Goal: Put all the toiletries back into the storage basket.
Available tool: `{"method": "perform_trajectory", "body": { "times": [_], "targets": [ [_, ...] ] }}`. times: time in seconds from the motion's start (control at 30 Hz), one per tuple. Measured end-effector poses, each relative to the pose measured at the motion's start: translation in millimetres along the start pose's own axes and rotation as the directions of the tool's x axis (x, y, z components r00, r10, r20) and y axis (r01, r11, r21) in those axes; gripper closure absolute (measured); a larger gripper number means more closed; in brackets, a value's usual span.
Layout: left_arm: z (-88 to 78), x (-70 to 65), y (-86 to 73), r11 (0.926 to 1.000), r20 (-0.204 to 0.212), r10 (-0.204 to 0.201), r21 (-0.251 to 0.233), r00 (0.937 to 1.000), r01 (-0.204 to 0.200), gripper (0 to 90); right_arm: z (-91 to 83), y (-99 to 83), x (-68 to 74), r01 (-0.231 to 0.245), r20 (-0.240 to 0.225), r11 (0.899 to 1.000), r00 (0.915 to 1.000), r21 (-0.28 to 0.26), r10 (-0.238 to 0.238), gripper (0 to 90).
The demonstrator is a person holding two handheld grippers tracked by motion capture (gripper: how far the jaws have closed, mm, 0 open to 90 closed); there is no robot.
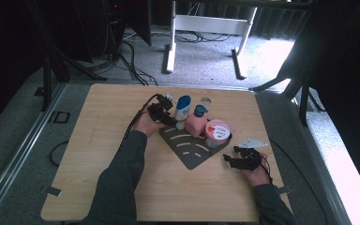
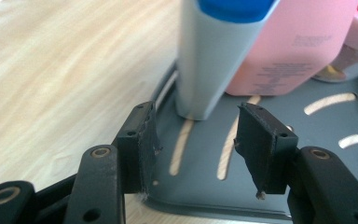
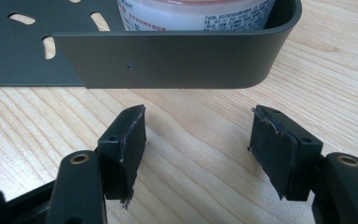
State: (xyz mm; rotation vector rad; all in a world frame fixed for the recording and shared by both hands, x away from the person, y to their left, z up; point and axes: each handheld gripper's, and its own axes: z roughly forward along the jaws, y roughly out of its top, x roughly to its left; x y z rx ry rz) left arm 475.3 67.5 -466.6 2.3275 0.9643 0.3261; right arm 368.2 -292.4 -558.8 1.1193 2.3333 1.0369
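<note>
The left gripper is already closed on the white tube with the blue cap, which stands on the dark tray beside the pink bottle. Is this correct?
Not quite. The left gripper is open: in the left gripper view the white tube with the blue cap stands just beyond the jaws, untouched. It does stand on the dark tray beside the pink bottle.

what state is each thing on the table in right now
left gripper: open, nothing held, just short of the white tube
right gripper: open, empty
white tube: upright on grey tray
pink bottle: upright
pink-lidded tub: upright, lid on
grey tray: flat on table
</note>
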Motion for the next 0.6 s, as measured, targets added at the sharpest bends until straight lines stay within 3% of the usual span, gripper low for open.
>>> {"method": "perform_trajectory", "body": {
  "times": [0.07, 0.23, 0.5, 0.6],
  "targets": [
    [-8.1, 3.2, -3.5, 0.9980, -0.018, -0.035, -0.054, 0.9992, 0.034, 49.2, 0.0, 0.0, 0.0, 0.000, 0.000, 1.000, 1.0000, 0.000, 0.000, 35.5],
    [-17.7, 6.2, -8.8, 0.9941, -0.047, -0.052, -0.098, 0.9976, 0.047, 49.6, 0.0, 0.0, 0.0, 0.000, 0.000, 1.000, 1.0000, 0.000, 0.000, 35.5],
    [-22.4, 11.2, -18.1, 0.9946, -0.073, -0.066, -0.085, 0.9951, 0.060, 47.1, 0.0, 0.0, 0.0, 0.000, 0.000, 1.000, 1.0000, 0.000, 0.000, 35.5],
    [-25.2, 10.7, -20.7, 0.9934, -0.107, -0.069, -0.099, 0.9918, 0.059, 47.5, 0.0, 0.0, -0.1, -0.001, -0.001, 1.000, 1.0000, -0.001, 0.001, 35.5]
  ]
}}
